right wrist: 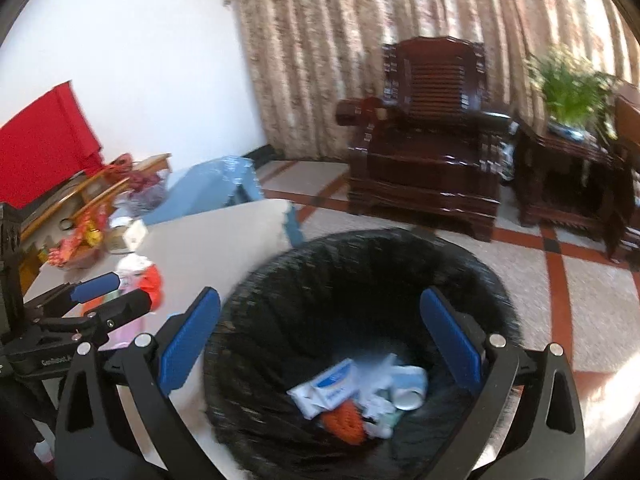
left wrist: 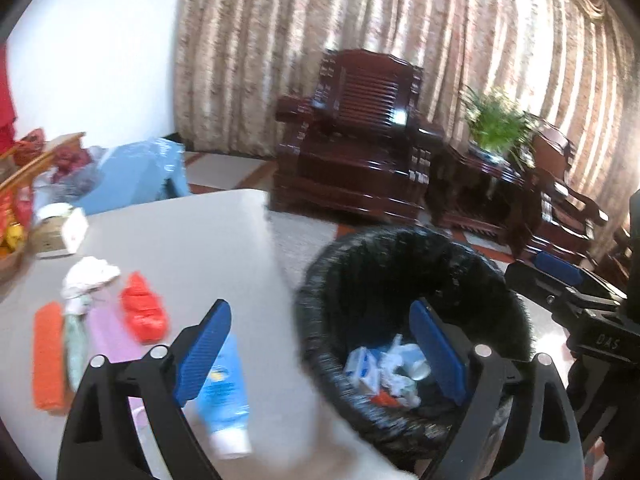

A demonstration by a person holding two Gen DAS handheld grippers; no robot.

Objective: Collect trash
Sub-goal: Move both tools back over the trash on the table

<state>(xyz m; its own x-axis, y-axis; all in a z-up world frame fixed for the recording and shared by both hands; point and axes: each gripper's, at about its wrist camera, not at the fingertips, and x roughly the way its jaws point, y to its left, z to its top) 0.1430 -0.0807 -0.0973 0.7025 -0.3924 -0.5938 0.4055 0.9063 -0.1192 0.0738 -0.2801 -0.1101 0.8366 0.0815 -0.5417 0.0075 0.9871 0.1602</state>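
we are holding both grippers (left gripper (left wrist: 320, 354), right gripper (right wrist: 320, 346)) with jaws wide and empty over the bin (right wrist: 280, 280); several scraps (left wrist: 142, 312) are waiting at ten o'clock on the table (left wrist: 192, 232).

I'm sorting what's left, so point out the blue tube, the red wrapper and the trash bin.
Blue tube (left wrist: 224, 396), left wrist view, on its light blue body.
Red wrapper (left wrist: 143, 310), left wrist view, on its crumpled middle.
Trash bin (right wrist: 320, 280), right wrist view, on the black liner's inner wall.

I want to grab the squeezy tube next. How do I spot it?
Find the white table left of the black trash bin. The tube lies flat near the table's front edge, closest to the bin. It alone is light blue with a white cap; its neighbours are pink, orange and red.
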